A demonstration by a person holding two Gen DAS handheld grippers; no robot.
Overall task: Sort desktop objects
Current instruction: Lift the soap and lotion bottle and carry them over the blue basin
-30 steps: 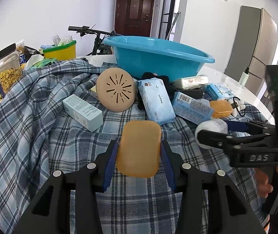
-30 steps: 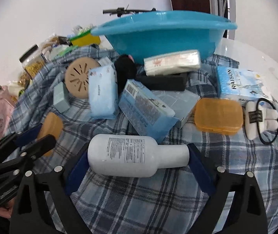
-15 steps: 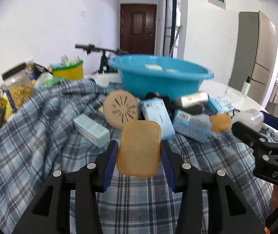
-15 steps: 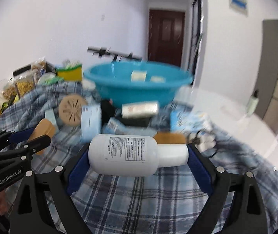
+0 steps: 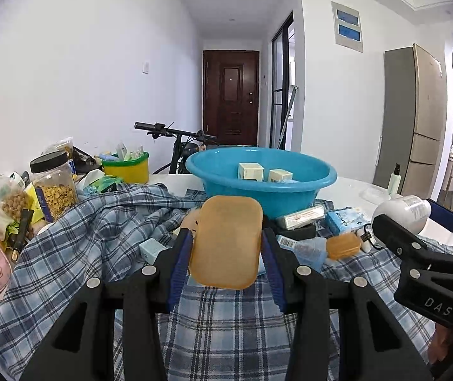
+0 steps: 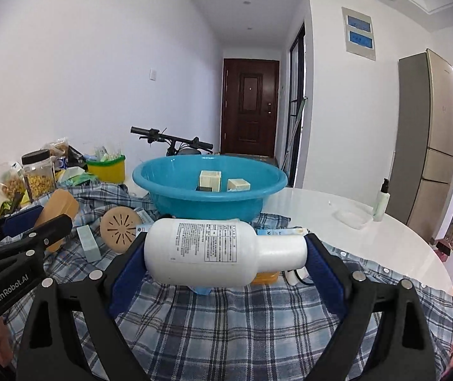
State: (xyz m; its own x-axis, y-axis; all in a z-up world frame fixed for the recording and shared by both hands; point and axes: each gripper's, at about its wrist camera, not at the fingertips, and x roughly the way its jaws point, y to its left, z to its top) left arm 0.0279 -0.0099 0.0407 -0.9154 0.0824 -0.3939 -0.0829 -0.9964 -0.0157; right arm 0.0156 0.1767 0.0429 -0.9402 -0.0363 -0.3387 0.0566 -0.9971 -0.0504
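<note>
My left gripper (image 5: 226, 247) is shut on a flat orange case (image 5: 226, 241) and holds it in the air above the plaid cloth (image 5: 77, 254). My right gripper (image 6: 223, 254) is shut on a white bottle (image 6: 213, 252), held sideways above the cloth (image 6: 242, 327). The blue basin (image 5: 261, 181) stands behind, with two small cream boxes (image 5: 251, 171) inside; it also shows in the right wrist view (image 6: 207, 190). Each gripper shows in the other's view: the right one (image 5: 417, 222), the left one (image 6: 36, 219).
Loose items lie on the cloth before the basin: a round tan vented disc (image 6: 120, 228), a small orange case (image 5: 342, 245), pale boxes (image 5: 152, 249), tissue packs (image 5: 347, 220). Jars (image 5: 53, 184) and a yellow tub (image 5: 126, 166) stand at left. A pump bottle (image 6: 380, 201) stands right.
Both grippers have lifted their objects off the cloth and risen, tilting up so the basin's inside now shows. The grips have not changed.
</note>
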